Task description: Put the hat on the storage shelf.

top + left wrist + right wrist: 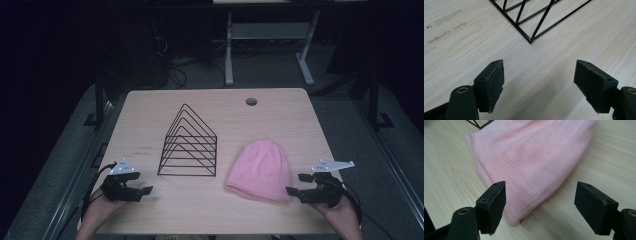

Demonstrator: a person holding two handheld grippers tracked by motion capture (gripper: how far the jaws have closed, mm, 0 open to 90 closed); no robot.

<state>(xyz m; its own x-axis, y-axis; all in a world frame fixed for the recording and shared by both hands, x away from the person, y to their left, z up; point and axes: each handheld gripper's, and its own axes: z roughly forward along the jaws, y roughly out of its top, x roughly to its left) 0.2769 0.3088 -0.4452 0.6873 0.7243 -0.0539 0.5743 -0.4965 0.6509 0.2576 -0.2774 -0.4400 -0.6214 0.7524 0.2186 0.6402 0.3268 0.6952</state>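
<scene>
Wood-grain table (280, 107), pink beanie (260, 170), wire rack (190, 142), both tools agape, room dim, perhaps carpeted.

No readable text, label, brand or number is found anywhere. Faint grey marks are seen on the desk (145, 149) left of the wire rack (189, 142); these are perhaps tape residue, and no letters can be made out.

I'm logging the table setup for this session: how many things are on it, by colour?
Pink: 1, the knit hat
Black: 1, the wire rack
Total: 2 on the table, not counting the left tool and right tool, both open.
</scene>
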